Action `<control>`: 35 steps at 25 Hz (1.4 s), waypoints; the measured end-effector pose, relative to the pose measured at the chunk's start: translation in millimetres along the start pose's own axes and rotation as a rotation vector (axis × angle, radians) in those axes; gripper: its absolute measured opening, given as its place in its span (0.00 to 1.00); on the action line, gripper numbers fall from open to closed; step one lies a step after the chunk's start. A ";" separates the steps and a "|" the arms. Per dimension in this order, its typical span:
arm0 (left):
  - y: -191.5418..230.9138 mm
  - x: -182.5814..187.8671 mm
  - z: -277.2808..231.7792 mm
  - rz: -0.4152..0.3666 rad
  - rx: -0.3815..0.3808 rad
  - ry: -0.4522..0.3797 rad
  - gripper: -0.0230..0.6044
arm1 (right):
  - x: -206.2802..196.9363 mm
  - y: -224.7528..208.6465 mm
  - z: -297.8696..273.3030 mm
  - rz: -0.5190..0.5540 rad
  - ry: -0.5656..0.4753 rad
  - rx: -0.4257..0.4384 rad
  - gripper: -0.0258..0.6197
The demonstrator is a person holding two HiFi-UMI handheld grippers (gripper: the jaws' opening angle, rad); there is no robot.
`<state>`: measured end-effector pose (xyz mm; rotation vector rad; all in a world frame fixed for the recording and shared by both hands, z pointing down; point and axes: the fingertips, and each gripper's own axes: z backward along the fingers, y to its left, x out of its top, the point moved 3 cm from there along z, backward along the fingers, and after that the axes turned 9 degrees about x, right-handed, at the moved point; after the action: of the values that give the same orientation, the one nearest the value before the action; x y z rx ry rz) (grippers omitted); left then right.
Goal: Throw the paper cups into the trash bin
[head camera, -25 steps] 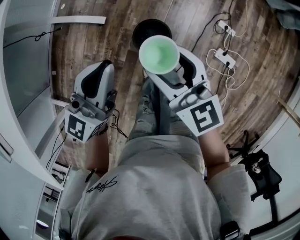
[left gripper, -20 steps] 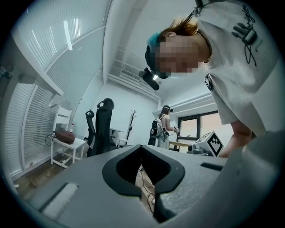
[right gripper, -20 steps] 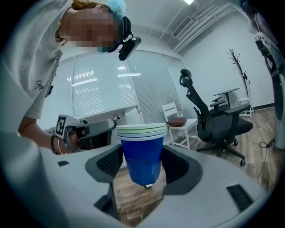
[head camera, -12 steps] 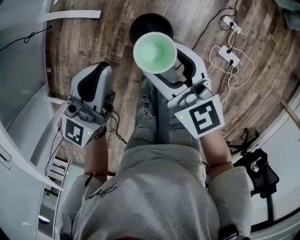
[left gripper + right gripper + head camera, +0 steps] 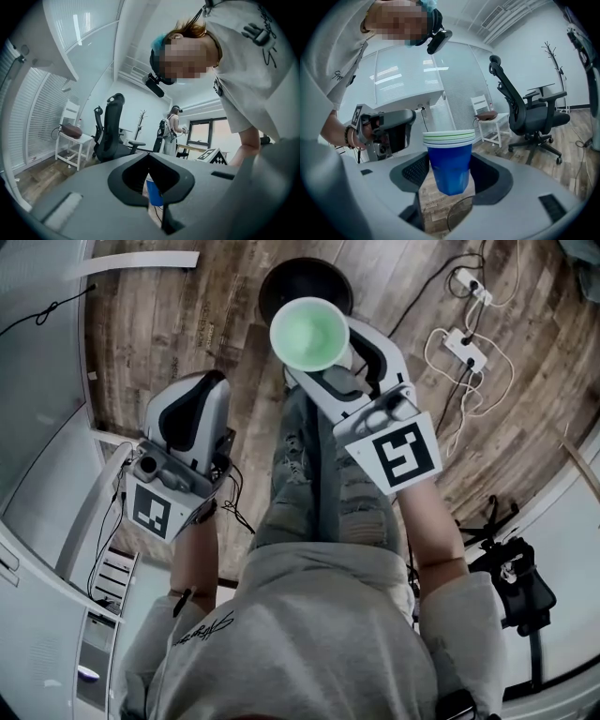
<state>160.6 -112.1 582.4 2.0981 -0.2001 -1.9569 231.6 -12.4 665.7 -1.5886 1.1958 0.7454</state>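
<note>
Closest to me, the left gripper [image 5: 199, 388] is hanging at about 9 o'clock from my knees, low beside my left leg. Its fingers are pressing together with nothing between them, leaving only a thin slit. A bit of blue is showing through that slit, probably the cups across the way. I judge I'm keeping this gripper parked here so it stays out of the drop.

Further out, at 12 o'clock, the right gripper [image 5: 323, 371] is reaching forward over the floor [image 5: 187, 324]. Its fingers are pinching the cups [image 5: 309, 332], a nested stack with a blue outer wall and pale green and white rims. The stack is standing upright, mouth up, gripped on its lower wall so the rims are riding clear above the fingers.

Just beyond and below, also at 12 o'clock, the bin [image 5: 281, 279] is sitting on the floor, dark and round. The cups are overlapping its near edge from my head view, and its rim is showing right under the stack in the right gripper view. So I'm holding the stack roughly over the opening and not yet in it. Letting go looks like the next step, perhaps after nudging slightly forward.

Out at 2 o'clock, power strips [image 5: 466, 348] and cables are lying well apart from the bin.
</note>
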 end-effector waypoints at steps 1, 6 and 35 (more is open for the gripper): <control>0.5 -2.4 1.3 0.001 0.002 0.004 0.04 | -5.3 -1.0 -3.0 -0.002 0.008 -0.001 0.47; 4.4 -12.7 9.5 0.009 0.013 0.019 0.04 | -32.1 -7.4 -17.4 -0.017 0.042 -0.014 0.47; 30.5 -52.7 32.7 0.134 0.094 0.027 0.04 | -167.9 -59.5 -76.9 -0.096 0.169 -0.123 0.47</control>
<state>126.3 -129.8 639.8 2.1078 -0.4232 -1.8747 226.4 -24.4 859.3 -1.8278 1.2034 0.6436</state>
